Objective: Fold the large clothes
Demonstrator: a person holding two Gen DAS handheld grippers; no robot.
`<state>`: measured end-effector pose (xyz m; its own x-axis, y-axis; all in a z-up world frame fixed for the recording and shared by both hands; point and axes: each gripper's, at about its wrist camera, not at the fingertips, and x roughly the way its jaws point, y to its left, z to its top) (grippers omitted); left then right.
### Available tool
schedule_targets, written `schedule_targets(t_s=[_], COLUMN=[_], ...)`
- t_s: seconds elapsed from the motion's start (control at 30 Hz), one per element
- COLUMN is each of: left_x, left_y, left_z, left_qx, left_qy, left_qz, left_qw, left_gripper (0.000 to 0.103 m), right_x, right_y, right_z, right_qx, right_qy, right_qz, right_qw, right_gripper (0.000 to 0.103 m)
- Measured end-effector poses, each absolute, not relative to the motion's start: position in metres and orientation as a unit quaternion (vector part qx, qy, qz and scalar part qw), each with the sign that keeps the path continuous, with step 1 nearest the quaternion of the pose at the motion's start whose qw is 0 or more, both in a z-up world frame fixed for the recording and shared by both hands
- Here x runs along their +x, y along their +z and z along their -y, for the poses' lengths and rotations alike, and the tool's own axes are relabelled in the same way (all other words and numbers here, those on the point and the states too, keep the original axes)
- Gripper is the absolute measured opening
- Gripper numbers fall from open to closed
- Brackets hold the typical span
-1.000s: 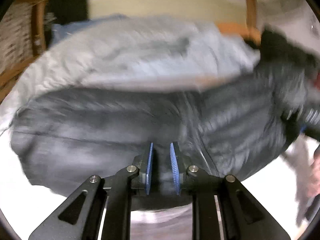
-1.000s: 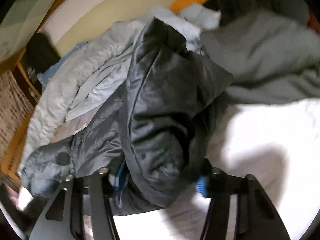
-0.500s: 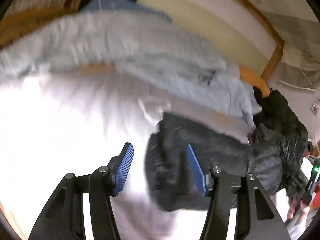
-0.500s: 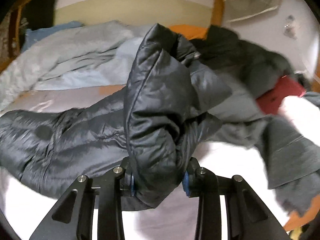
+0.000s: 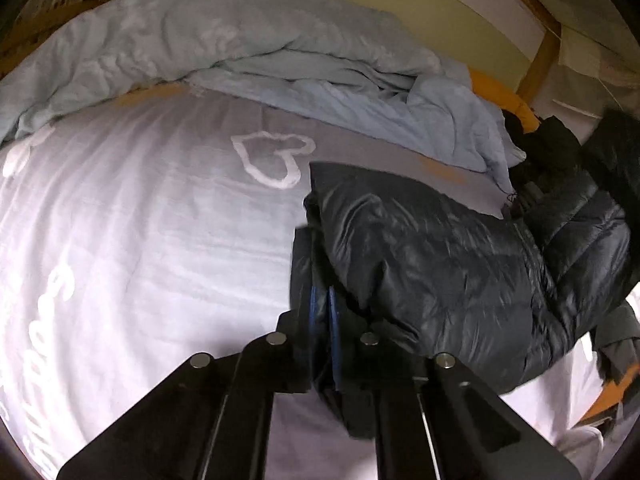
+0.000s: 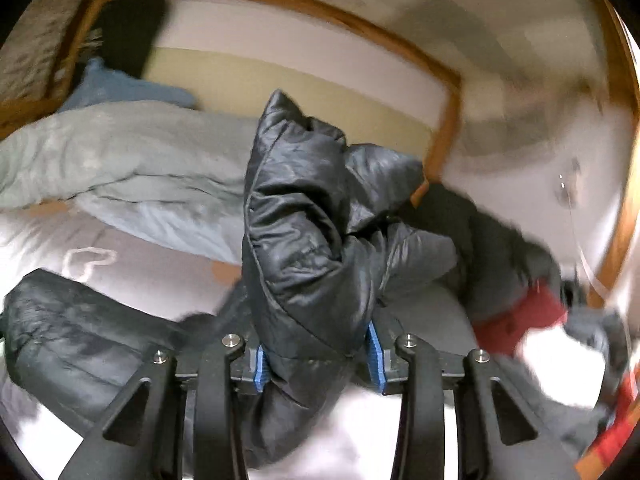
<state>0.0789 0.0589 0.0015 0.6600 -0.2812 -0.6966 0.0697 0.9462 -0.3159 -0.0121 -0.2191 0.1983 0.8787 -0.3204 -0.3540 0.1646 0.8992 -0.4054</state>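
Jacket (image 5: 440,272) lies on the white sheet (image 5: 140,240), one end bunched upward. Left gripper (image 5: 322,312) pinches its edge, pads nearly together; right gripper (image 6: 316,350) clamps a thick padded fold, probably so both ends can be spread flat for folding.

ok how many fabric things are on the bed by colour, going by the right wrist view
black: 1, the puffer jacket
light blue: 1, the duvet
darker blue: 1, the pillow
red: 1, a blurred garment
dark grey: 1, a blurred heap, maybe more than one item
total: 5
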Motion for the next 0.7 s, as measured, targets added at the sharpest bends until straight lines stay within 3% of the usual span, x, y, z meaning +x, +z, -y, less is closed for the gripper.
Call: schedule_targets(t_s=[0.1,0.23,0.5,0.53,0.6,0.7], left_x=[0.074,0.062,0.029,0.027,0.027,0.033], left_y=[0.008,0.026,0.079,0.08,0.077,0.074], left_z=[-0.065,-0.087,-0.109,-0.108,-0.105,-0.109], left_qx=[-0.124,-0.135,-0.111,-0.099,-0.09,-0.109], left_qy=[-0.104,-0.098,-0.104,-0.102,-0.107,-0.122], left_qz=[-0.39,-0.356,-0.232,-0.226,-0.229,-0.239], left_qw=[0.907,0.92,0.961,0.964,0.963,0.957], left_gripper=[0.006,0.006,0.006,0.006,0.006,0.006], right_x=[-0.007,0.004,-0.009,-0.012,-0.021,-0.031], right_y=[0.19,0.146,0.085,0.085,0.093,0.097], right_z=[0.163,0.108,0.061,0.063,0.071,0.078], right_qx=[-0.197,-0.163,-0.193,-0.191,-0.163,-0.153], right_qy=[-0.066,0.039,0.076,0.088,0.143,0.14], right_qz=[-0.217,-0.291,-0.297,-0.297,-0.3,-0.297], right_qw=[0.954,0.942,0.932,0.931,0.929,0.932], right_gripper=[0.041,0.041,0.045,0.049,0.088,0.09])
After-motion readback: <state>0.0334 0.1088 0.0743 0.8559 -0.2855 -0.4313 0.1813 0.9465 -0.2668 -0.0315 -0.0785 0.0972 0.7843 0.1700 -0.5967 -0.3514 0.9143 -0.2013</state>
